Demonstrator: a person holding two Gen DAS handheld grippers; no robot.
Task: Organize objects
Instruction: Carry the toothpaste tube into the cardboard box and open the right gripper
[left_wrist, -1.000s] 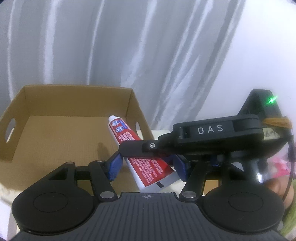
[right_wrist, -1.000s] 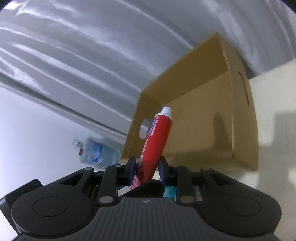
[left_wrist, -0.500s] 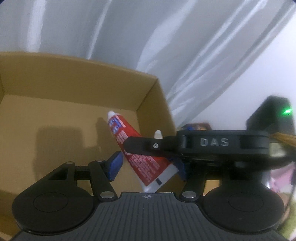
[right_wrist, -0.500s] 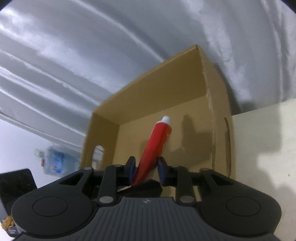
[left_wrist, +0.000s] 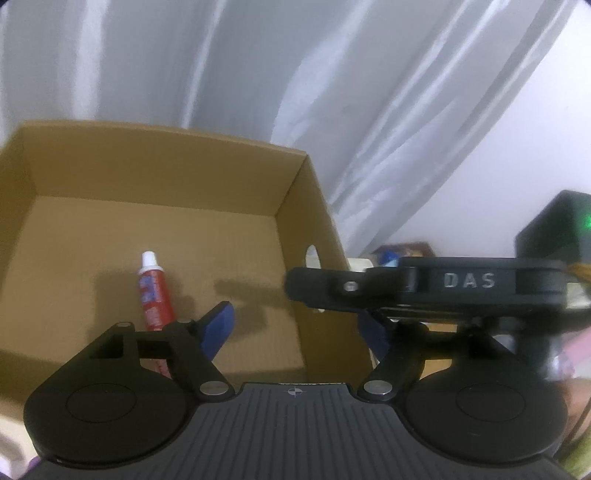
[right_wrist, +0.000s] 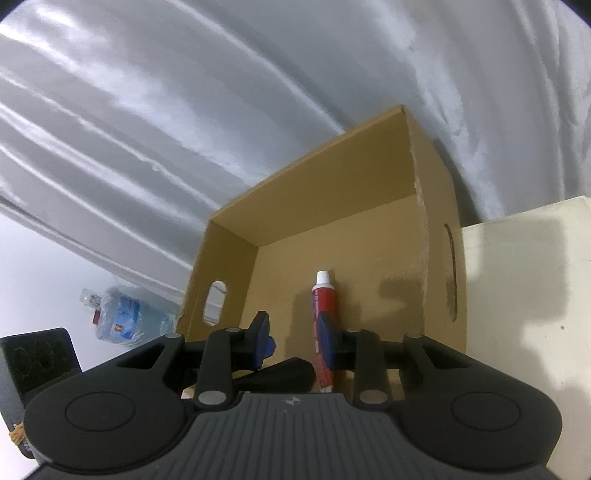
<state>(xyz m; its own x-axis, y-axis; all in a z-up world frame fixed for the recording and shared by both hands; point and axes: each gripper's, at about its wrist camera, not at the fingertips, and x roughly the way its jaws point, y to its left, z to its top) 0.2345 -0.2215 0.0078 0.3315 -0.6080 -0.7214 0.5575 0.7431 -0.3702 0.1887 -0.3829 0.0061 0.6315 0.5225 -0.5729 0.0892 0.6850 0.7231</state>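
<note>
A red toothpaste tube (left_wrist: 155, 295) with a white cap lies loose on the floor of the open cardboard box (left_wrist: 155, 166), cap toward the far wall. My left gripper (left_wrist: 295, 328) hangs over the box's right part. Its jaws are opening and nothing is between the blue pads (left_wrist: 218, 325). The tube lies left of them. In the right wrist view the tube (right_wrist: 324, 295) lies below and beyond the right pad. My right gripper (right_wrist: 294, 339) stands narrowly open, with nothing between its pads. Its black body (left_wrist: 469, 282) crosses over the box's right wall.
Each side wall of the box (right_wrist: 332, 192) has a handle hole. A cream tabletop (right_wrist: 524, 295) lies right of it. A large water bottle (right_wrist: 122, 317) lies on the floor at left. A black device (left_wrist: 554, 229) with a green light stands at right, and grey curtains hang behind.
A second ago both grippers' pads had the tube between them above the box. It now lies on the box floor, the left jaws have spread, and both grippers have moved further over the box.
</note>
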